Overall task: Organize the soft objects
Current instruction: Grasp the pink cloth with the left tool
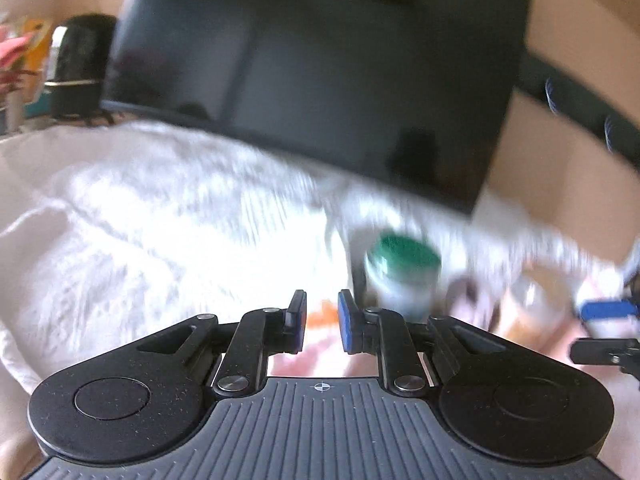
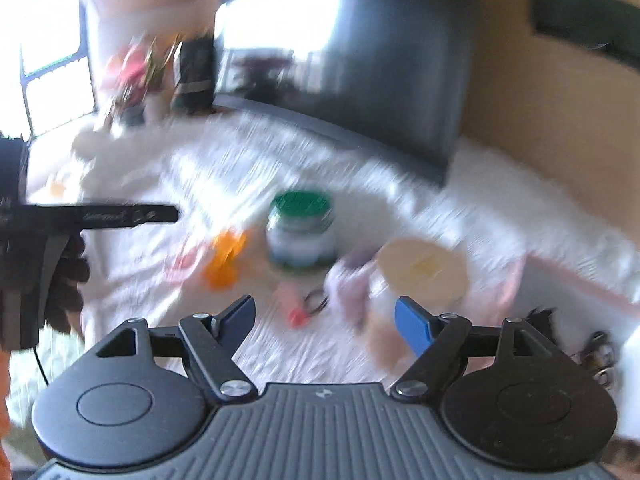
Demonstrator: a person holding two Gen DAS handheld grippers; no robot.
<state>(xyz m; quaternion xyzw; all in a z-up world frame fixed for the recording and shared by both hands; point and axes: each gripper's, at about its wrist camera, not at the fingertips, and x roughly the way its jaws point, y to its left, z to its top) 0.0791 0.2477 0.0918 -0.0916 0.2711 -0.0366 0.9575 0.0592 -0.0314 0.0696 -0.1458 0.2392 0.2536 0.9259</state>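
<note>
Both views are blurred. A white cloth (image 1: 160,220) covers the surface. On it lie an orange soft thing (image 2: 224,260), a purple soft thing (image 2: 352,276), a small pink-red thing (image 2: 296,316) and a black band (image 2: 316,300). My left gripper (image 1: 322,320) has its pads a narrow gap apart with nothing between them; the orange thing (image 1: 326,314) shows beyond the gap. My right gripper (image 2: 324,316) stands wide open and empty over the pink-red thing and the band. At the left of the right wrist view, a gloved hand (image 2: 68,280) holds the left gripper (image 2: 172,214).
A green-lidded jar (image 2: 300,228) stands mid-cloth, with a tan-lidded jar (image 2: 424,272) to its right. A big dark screen (image 1: 320,80) stands behind. A black cylinder (image 1: 76,68) and flowers (image 2: 136,72) sit at the far left. The right gripper's blue pad (image 1: 608,310) shows at the edge.
</note>
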